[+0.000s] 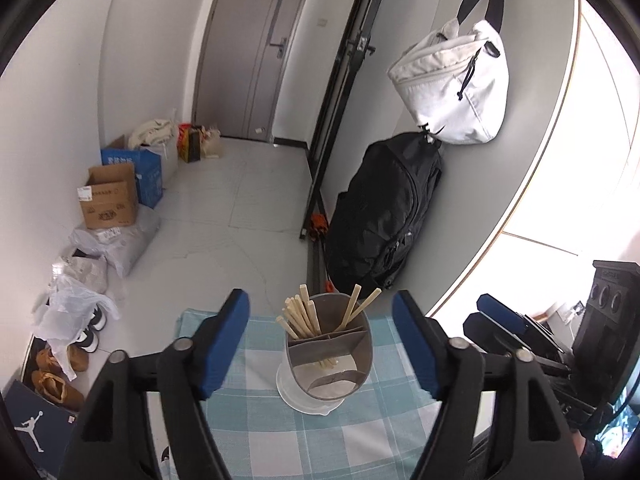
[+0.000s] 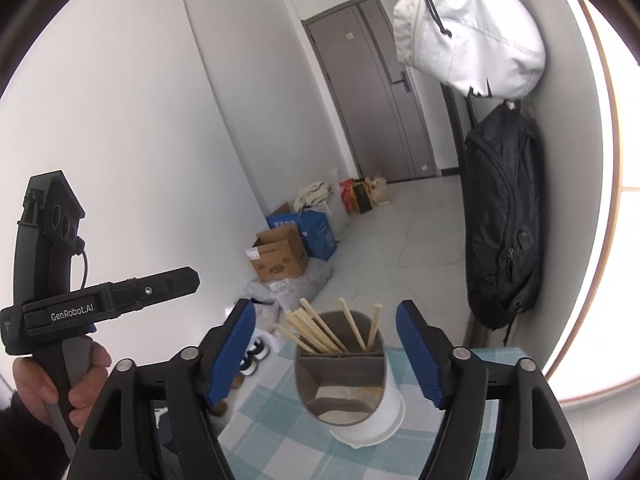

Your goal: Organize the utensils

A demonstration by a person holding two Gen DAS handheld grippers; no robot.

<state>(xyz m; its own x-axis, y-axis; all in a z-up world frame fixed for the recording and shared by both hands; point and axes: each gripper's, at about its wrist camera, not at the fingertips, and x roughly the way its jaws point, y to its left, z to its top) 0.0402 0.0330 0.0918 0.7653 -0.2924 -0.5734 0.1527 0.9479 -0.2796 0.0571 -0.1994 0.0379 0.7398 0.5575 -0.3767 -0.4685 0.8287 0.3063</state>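
1. I am looking at the utensil holder, which is standing upright on the blue checked tablecloth, its divided mouth facing up.
2. I am seeing the wooden chopsticks standing on end in its back compartments, long axes near vertical, the larger bunch fanning up and to the left, two more leaning right in the neighbouring compartment.
3. I am holding the left gripper with its blue pads wide apart, either side of the holder in view but clear of it, gripping nothing.
4. I am keeping the right gripper equally wide, pads apart from the holder and empty.
5. I am seeing a hand grasping the left gripper's handle in the right wrist view.
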